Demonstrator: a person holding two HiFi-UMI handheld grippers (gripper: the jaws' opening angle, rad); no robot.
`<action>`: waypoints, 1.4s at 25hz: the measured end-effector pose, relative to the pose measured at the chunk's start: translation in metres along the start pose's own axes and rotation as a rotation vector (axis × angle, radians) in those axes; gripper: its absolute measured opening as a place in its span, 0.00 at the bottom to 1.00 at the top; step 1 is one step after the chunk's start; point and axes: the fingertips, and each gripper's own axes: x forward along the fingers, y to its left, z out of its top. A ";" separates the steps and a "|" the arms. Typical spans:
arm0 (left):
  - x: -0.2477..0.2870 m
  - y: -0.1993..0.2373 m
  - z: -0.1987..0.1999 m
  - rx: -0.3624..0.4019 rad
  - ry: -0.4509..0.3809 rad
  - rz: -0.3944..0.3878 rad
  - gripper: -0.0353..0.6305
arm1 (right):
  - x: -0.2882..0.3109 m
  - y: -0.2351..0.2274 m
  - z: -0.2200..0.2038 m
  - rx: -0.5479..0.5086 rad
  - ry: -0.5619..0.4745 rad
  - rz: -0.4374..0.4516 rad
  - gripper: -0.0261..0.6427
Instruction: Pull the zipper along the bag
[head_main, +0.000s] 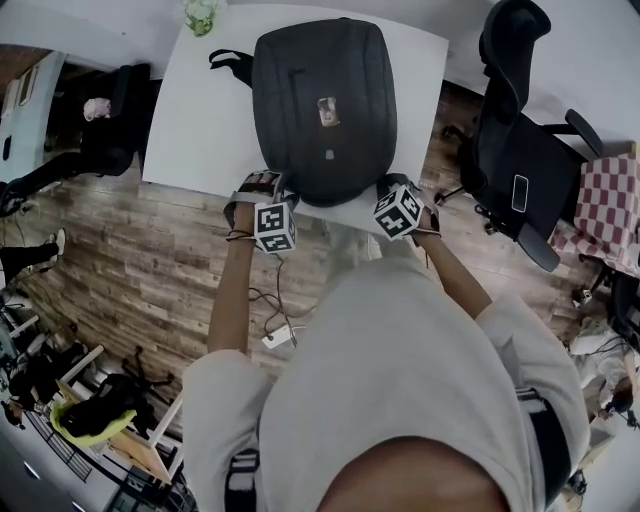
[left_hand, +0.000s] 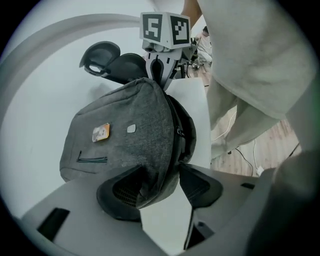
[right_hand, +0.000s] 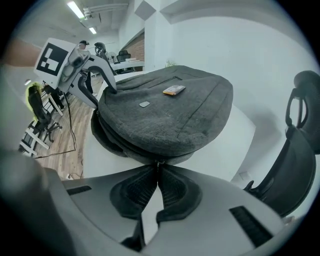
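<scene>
A dark grey backpack (head_main: 325, 110) lies flat on the white table (head_main: 195, 130), with an orange tag (head_main: 327, 110) on its front. My left gripper (head_main: 262, 185) is at the bag's near left corner. In the left gripper view its jaws (left_hand: 161, 172) stand wide, and the corner of the backpack (left_hand: 130, 135) hangs between them, loose from the right pad. My right gripper (head_main: 392, 184) is at the near right corner. In the right gripper view its jaws (right_hand: 158, 168) are shut on the small metal zipper pull (right_hand: 158, 163) under the edge of the backpack (right_hand: 170, 115).
A black office chair (head_main: 520, 150) stands right of the table, with a red checked cloth (head_main: 610, 200) beyond it. A small plant (head_main: 202, 14) sits at the table's far edge. A cable with a white plug (head_main: 277, 335) lies on the wooden floor by the person's legs.
</scene>
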 end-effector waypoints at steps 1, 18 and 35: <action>0.002 0.000 0.005 -0.010 -0.011 -0.002 0.44 | 0.000 -0.007 -0.002 0.002 0.003 -0.009 0.07; 0.040 0.024 0.118 -0.142 -0.162 0.012 0.41 | 0.003 -0.148 -0.030 0.069 0.089 -0.246 0.07; 0.050 0.030 0.126 -0.262 -0.164 -0.066 0.41 | -0.012 -0.128 -0.030 0.035 0.095 -0.261 0.07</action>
